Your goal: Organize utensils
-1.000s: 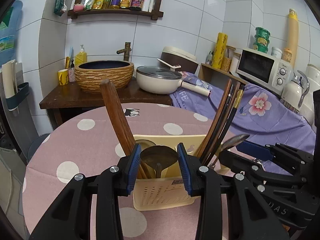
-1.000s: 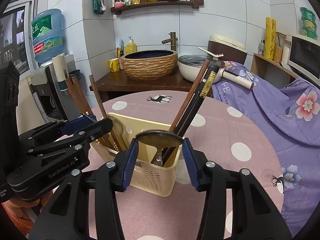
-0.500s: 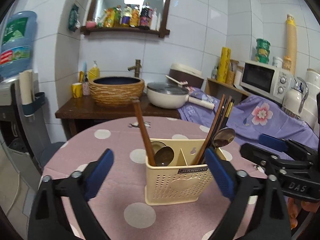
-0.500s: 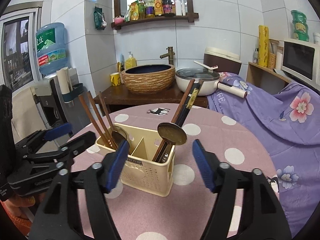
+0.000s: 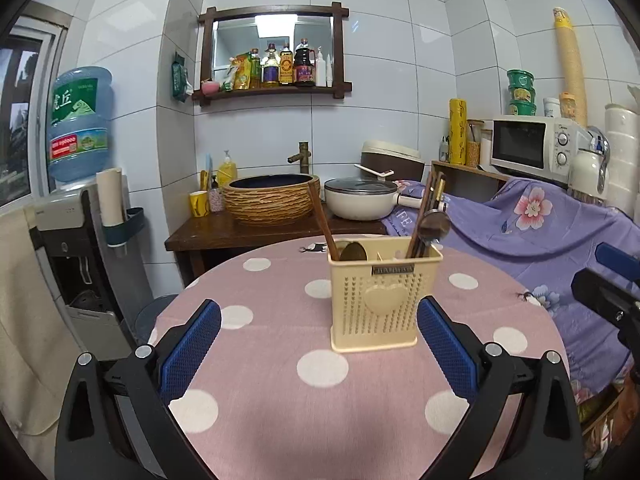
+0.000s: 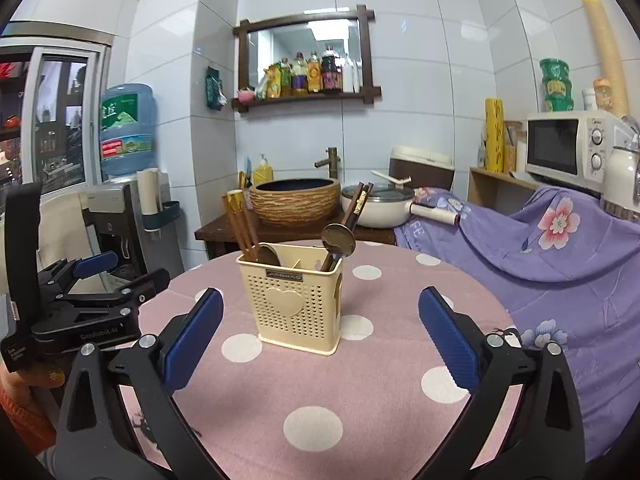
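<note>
A cream slotted utensil holder (image 5: 384,300) (image 6: 292,300) stands on the round pink dotted table (image 5: 280,360). Its left compartment has wooden chopsticks (image 5: 320,216) and a spoon (image 5: 354,252). The right one has dark chopsticks (image 5: 430,204) and a metal spoon (image 6: 339,240). My left gripper (image 5: 318,320) hangs short of the holder, jaws opening wide with nothing between them. My right gripper (image 6: 320,300) is likewise back from the holder, jaws opening and empty. Each gripper shows at the edge of the other's view.
Behind the table stand a dark wooden stand with a woven basin (image 5: 272,200) and a white lidded pan (image 5: 360,200). A water dispenser (image 5: 68,240) is at the left. At the right a purple floral cloth (image 5: 540,232) lies under a microwave (image 5: 532,146).
Both grippers have pulled back from the holder and their jaws have spread from narrow to wide. The spoons that were between the pads now rest in the holder.
</note>
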